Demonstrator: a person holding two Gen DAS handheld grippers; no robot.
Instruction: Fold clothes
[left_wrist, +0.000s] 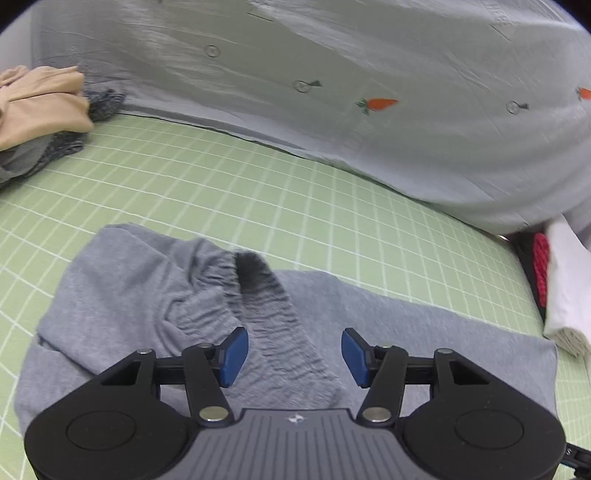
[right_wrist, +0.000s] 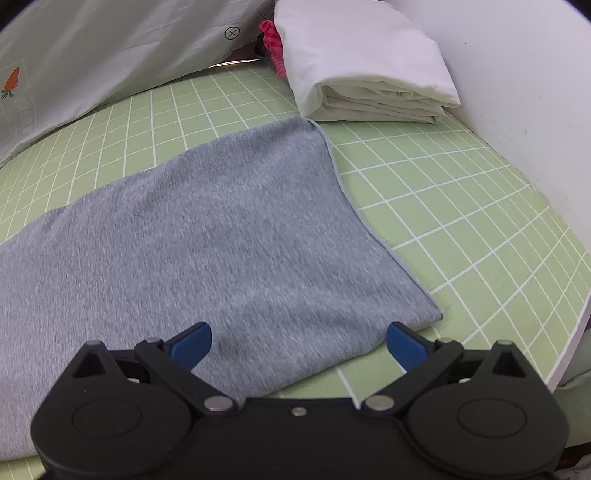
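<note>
The left tongs (left_wrist: 294, 355) hang released, blue pads apart, over the gathered elastic waistband (left_wrist: 273, 317) of the grey trousers (left_wrist: 122, 291), with nothing pinched. The right tongs (right_wrist: 299, 345) also stand spread wide above the garment's near hem, grasping nothing. The trousers lie on the green gridded tabletop (left_wrist: 236, 192), the leg end flat and smooth. Beyond its far corner sits a folded white cloth (right_wrist: 369, 74), just beside something red (right_wrist: 271, 40). A beige garment (left_wrist: 40, 103) lies far left before a pale carrot-printed sheet (left_wrist: 369, 92).
</note>
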